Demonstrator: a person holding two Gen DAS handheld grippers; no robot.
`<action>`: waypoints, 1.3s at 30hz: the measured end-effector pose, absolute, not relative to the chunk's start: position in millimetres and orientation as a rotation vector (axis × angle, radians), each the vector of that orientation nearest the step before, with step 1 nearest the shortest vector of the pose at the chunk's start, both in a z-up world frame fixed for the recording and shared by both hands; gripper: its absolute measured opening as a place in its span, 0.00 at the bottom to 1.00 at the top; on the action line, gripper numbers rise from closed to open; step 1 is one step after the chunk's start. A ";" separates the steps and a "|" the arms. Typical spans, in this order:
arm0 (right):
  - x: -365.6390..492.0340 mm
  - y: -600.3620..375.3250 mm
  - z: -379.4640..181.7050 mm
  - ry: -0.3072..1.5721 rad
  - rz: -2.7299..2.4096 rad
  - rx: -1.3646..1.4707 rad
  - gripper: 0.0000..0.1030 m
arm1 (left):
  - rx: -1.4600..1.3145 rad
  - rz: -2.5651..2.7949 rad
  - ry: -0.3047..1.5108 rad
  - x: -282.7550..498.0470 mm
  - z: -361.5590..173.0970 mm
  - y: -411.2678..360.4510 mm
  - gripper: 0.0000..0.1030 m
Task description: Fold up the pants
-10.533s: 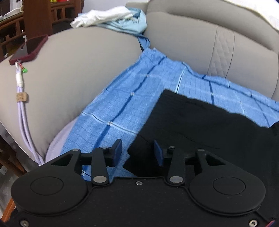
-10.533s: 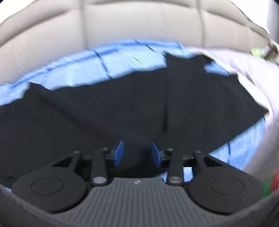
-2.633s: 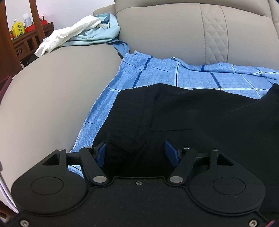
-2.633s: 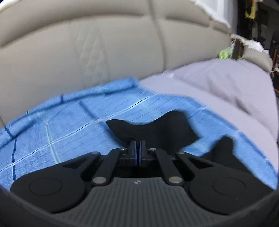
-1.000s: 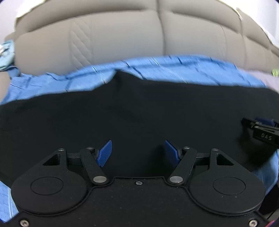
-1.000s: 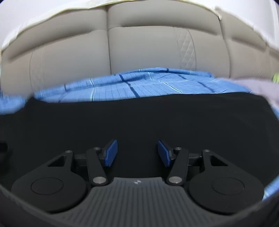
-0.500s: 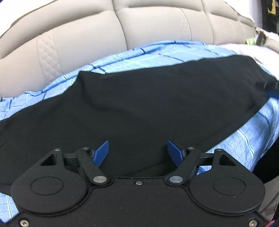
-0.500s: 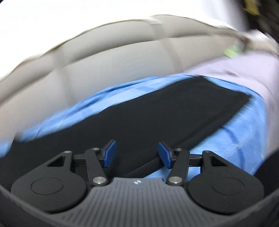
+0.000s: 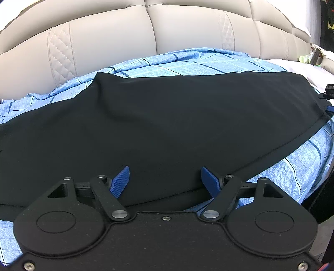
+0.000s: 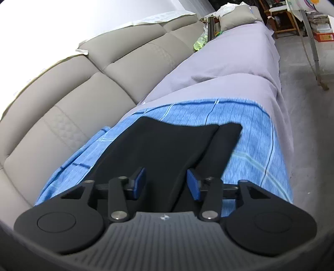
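Note:
Black pants lie stretched out lengthwise on a blue checked cloth over the sofa seat. My left gripper hovers over their near long edge, jaws wide open, with black fabric below but nothing pinched. In the right wrist view the leg ends lie ahead, one layer offset over the other. My right gripper is over that overlap edge. Its jaws are closing, with the fabric between them but the pads not pressing on it. A blue pad of that gripper shows at the pants' right end.
Beige sofa backrest cushions rise behind the cloth. A lilac sheet covers the seat beyond the leg ends, with a pillow and green item farther off. The floor and wooden furniture lie to the right.
The right gripper swung right along the pants to the leg ends, rolled, and its jaws narrowed. The left gripper shifted slightly and its jaws widened a little.

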State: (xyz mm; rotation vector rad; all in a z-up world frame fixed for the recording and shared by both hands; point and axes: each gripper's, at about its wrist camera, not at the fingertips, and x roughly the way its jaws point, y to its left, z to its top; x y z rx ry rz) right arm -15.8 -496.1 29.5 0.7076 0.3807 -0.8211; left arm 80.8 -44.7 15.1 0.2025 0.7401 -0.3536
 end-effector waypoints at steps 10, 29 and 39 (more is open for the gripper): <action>-9.9 -524.5 23.5 0.397 -0.870 0.711 0.51 | 0.199 -0.355 0.742 82.0 14.8 -43.6 0.74; -56.4 -523.6 28.9 0.297 -1.050 0.795 0.62 | 0.168 -0.301 0.773 81.4 18.4 -34.6 0.73; -33.5 -531.5 25.1 0.446 -0.999 0.729 0.38 | 0.162 -0.290 0.778 81.6 19.7 -36.0 0.72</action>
